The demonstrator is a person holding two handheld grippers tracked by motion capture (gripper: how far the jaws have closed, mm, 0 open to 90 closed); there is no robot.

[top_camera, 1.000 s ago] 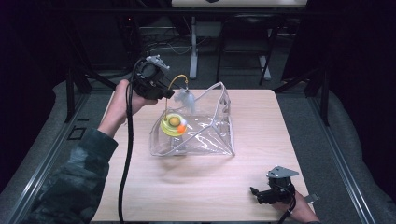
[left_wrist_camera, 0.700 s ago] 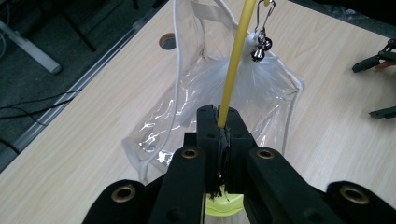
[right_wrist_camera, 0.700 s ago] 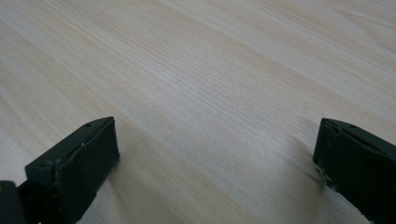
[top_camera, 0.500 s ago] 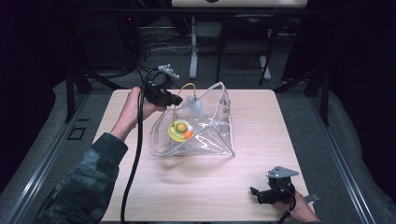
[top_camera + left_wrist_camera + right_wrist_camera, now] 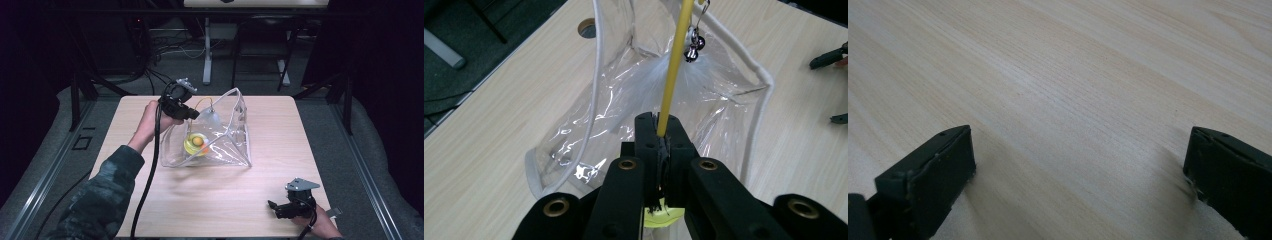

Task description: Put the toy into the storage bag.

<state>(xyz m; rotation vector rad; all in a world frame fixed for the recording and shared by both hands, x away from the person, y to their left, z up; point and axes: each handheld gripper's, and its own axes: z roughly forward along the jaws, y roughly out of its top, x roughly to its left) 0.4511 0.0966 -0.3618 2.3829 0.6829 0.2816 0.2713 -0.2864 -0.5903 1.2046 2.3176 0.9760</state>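
Two grippers showed: nearest, the right gripper (image 5: 278, 208) rested on the surface (image 5: 210, 210), jaws wide apart; farther off, the left gripper (image 5: 659, 131) clamped a yellow wand (image 5: 674, 65) (feathers, small bells) inside the clear bag (image 5: 227, 145) mid-surface.

I'm seeing the clear pouch (image 5: 220, 135) blocking mid-table (image 5: 210, 210); bare wood is lying open between it and my right gripper (image 5: 280, 209).

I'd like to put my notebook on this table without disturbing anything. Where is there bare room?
The near-left corner, between the clear bag and the table edge, is bare apart from the sleeve and cable. The far-right corner beyond the bag is bare too. Crowded: the middle, where the left gripper holds a yellow stick, and around the right gripper.
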